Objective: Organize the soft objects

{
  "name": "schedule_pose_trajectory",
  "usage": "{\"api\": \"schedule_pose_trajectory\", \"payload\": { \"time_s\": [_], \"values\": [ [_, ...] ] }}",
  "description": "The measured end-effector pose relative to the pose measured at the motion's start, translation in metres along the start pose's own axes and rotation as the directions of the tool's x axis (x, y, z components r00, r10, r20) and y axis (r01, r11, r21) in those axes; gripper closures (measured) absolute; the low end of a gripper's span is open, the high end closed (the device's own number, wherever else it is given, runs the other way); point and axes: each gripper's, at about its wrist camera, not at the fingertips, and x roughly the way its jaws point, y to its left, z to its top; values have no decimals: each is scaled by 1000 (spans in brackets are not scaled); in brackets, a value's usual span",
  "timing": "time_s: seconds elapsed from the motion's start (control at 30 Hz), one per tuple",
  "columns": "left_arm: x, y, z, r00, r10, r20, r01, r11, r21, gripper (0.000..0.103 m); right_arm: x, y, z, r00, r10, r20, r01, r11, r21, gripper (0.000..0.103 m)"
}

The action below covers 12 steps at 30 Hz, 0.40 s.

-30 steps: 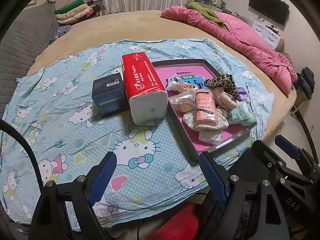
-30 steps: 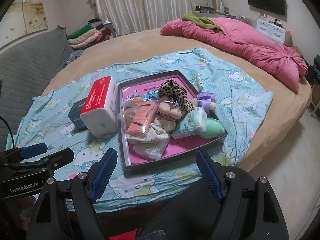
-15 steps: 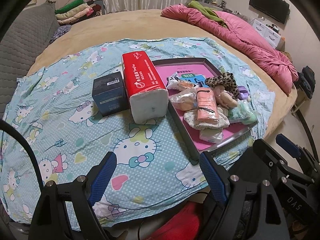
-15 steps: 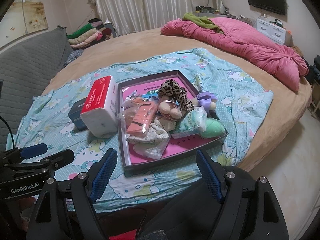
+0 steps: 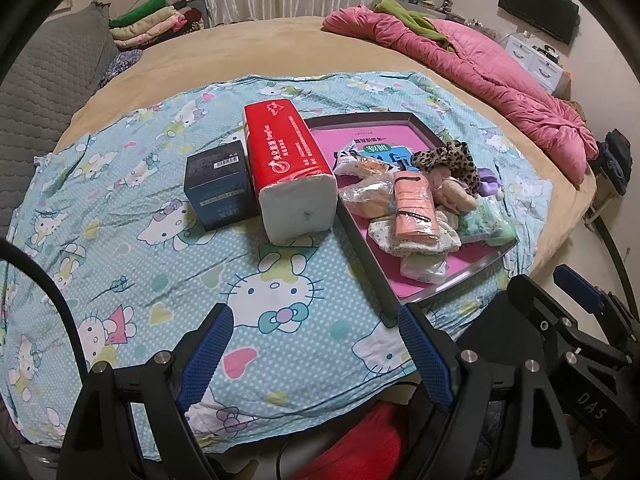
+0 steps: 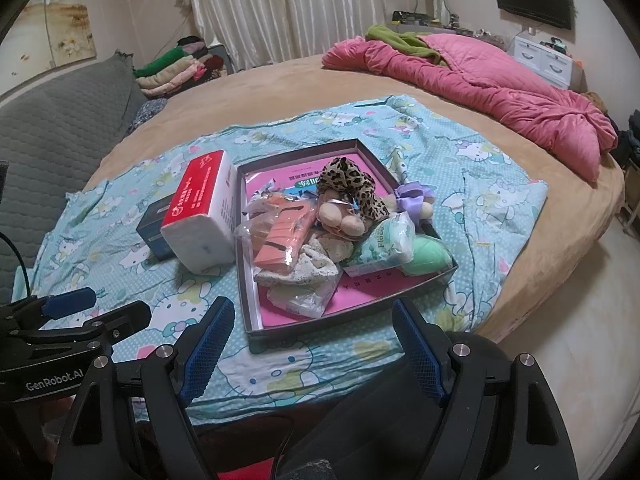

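A pink-lined tray (image 6: 360, 308) (image 5: 376, 280) on the Hello Kitty sheet (image 5: 132, 248) holds a heap of soft things: an orange pack (image 6: 286, 236) (image 5: 412, 208), a leopard-print scrunchie (image 6: 348, 184) (image 5: 452, 162), a beige plush (image 6: 342, 216), a mint wipes pack (image 6: 384, 244), a green sponge (image 6: 428, 256), a purple bow (image 6: 412, 196) and white cloths (image 6: 304, 296). A red tissue pack (image 5: 288, 172) (image 6: 204, 208) lies left of the tray. My left gripper (image 5: 316, 356) and right gripper (image 6: 310, 352) are open and empty, held near the bed's front edge.
A dark blue box (image 5: 220, 188) stands left of the tissue pack. A pink quilt (image 6: 480, 84) lies at the bed's far right. Folded clothes (image 6: 176, 64) are stacked at the back left beside a grey padded headboard (image 6: 48, 128). The floor (image 6: 560, 360) lies to the right.
The left wrist view has shifted very slightly. Nothing on the bed has moved, and both grippers stay open.
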Motion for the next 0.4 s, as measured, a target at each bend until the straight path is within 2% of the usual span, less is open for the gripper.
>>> {"api": "schedule_pose_trajectory", "payload": {
  "time_s": [0.4],
  "values": [
    [8, 4, -3, 1000, 16, -10, -16, 1000, -9, 19, 3, -5, -1, 1000, 0, -11, 0, 1000, 19, 21]
  ]
}}
